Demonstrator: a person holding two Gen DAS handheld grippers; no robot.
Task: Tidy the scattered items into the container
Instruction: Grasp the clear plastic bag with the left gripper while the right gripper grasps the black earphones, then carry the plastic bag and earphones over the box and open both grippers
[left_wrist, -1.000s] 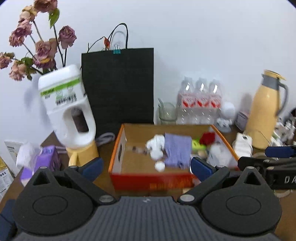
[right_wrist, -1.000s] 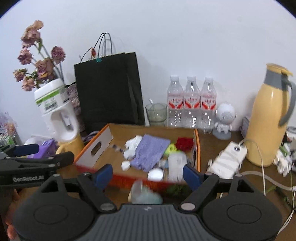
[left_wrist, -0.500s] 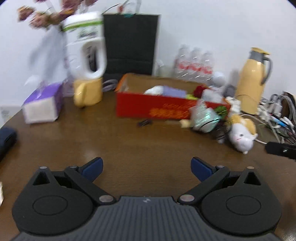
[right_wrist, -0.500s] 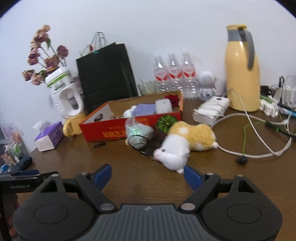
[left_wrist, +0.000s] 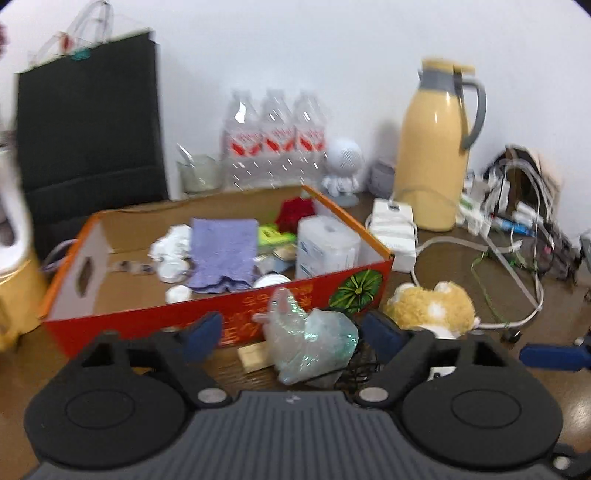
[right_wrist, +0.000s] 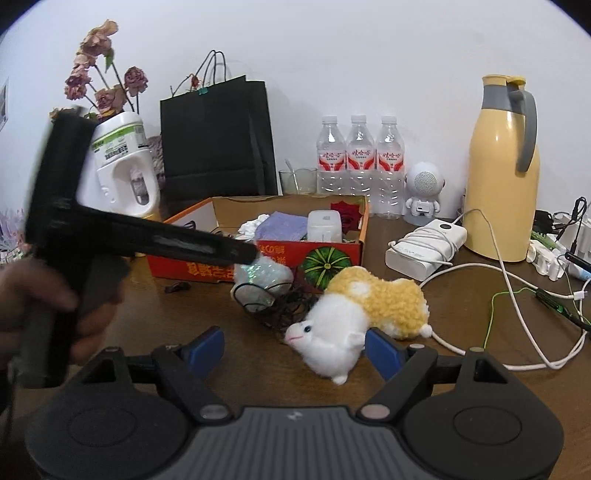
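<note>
A red cardboard box holds a purple cloth, a white tissue pack and other small items. In front of it a crumpled clear plastic bag lies on the table, between the fingers of my left gripper, whose jaws are closing; the pads do not press on it. A wooden block lies beside the bag. A yellow-and-white plush toy lies to the right. Its white head sits between the fingers of my open right gripper, untouched.
Behind the box stand a black paper bag, three water bottles, a glass and a yellow thermos. A power bank and tangled cables fill the right side. A white jug with dried flowers stands at the left.
Both grippers came away from above the box and sank towards the table. The left one then moved in around the plastic bag, its jaws narrower. The plush toy's head now lies between the right fingers.
</note>
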